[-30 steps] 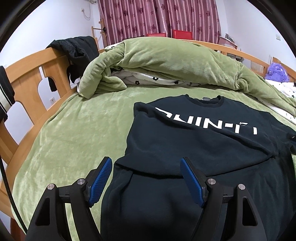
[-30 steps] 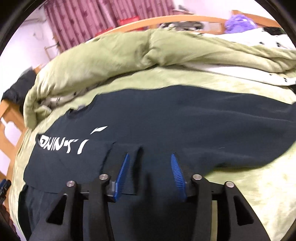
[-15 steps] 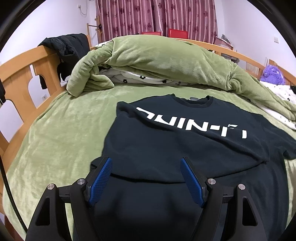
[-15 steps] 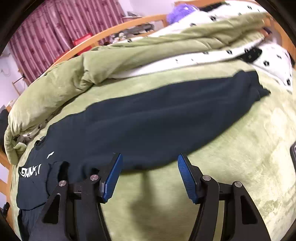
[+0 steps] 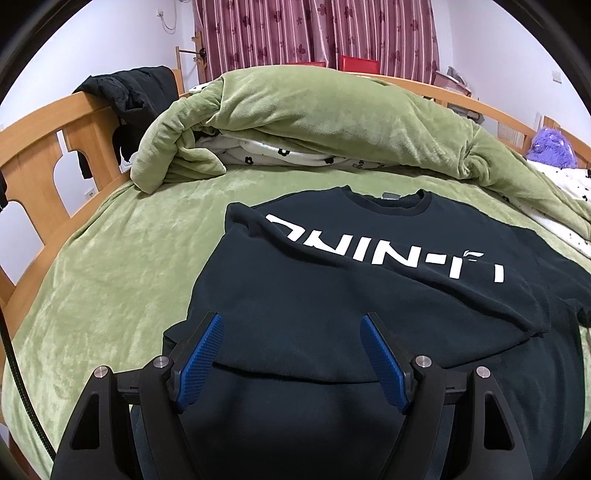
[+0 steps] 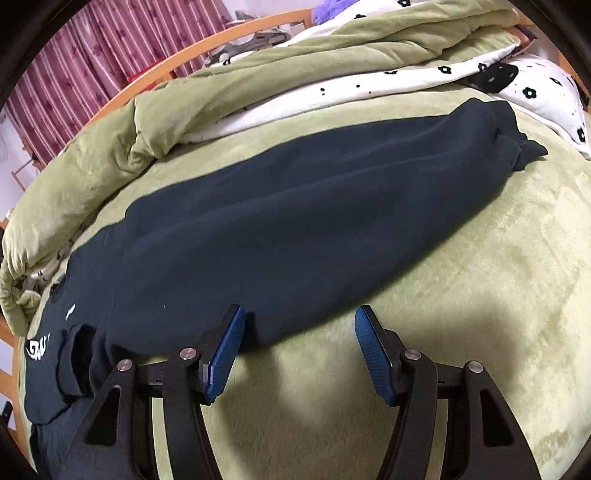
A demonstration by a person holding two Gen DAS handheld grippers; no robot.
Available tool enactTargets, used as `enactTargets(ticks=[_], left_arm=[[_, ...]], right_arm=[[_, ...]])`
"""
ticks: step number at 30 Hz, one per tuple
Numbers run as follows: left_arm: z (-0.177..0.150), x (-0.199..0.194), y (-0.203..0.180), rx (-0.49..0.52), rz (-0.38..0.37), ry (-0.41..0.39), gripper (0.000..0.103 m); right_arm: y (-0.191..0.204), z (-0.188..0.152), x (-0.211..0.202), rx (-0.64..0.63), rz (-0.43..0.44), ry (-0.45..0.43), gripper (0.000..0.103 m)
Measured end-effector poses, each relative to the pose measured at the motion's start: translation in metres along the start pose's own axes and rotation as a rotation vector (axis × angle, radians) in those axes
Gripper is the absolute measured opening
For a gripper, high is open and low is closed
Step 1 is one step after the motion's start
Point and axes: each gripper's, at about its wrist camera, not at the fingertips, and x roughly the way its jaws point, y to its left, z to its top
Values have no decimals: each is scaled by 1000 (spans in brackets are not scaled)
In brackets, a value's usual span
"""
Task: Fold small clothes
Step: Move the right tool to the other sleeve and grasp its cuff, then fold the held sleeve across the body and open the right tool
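A black sweatshirt [image 5: 369, 288] with white lettering lies flat on the green bed cover [image 5: 122, 280]. One sleeve is folded across its chest. My left gripper [image 5: 291, 354] hovers open over the lower body of the sweatshirt, with nothing between its pads. In the right wrist view the other sleeve [image 6: 314, 221] stretches out to the right and ends in a cuff [image 6: 517, 147]. My right gripper [image 6: 299, 350] stands open at the sleeve's near edge. Its left pad is over the black cloth and its right pad is over the green cover.
A rolled green duvet [image 5: 314, 122] with a white flowered sheet [image 6: 480, 74] lies along the far side. A wooden bed rail [image 5: 44, 147] with a black jacket [image 5: 129, 96] on it runs at the left. Curtains [image 5: 295, 33] hang behind, and a purple plush [image 5: 550, 147] sits at the right.
My right gripper swung right from the sweatshirt's chest to the outstretched sleeve, and its jaws widened. My left gripper shifted slightly right over the sweatshirt's body.
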Motion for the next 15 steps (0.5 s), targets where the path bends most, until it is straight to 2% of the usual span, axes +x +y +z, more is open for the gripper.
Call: enactTargets(ticks=[3, 4, 6, 7, 10, 14, 15], left_arm=[[-1, 5, 0, 4, 11, 7, 75], [-1, 7, 0, 4, 15, 11, 75], [-1, 8, 1, 1, 17, 15, 75], [-1, 9, 2, -2, 17, 17, 75], [1, 6, 5, -10, 8, 14, 75], [1, 0, 10, -15, -9, 23, 75], [1, -1, 12, -19, -14, 29, 75]], right_arm=[[-5, 9, 5, 23, 3, -15, 61], [-6, 12, 8, 25, -6, -21, 58], [-5, 18, 12, 16, -48, -42, 35], [-4, 20, 12, 10, -61, -51, 12], [0, 26, 7, 9, -72, -98, 7], [33, 27, -35, -80, -114, -278, 6], [42, 27, -46, -90, -100, -308, 6]])
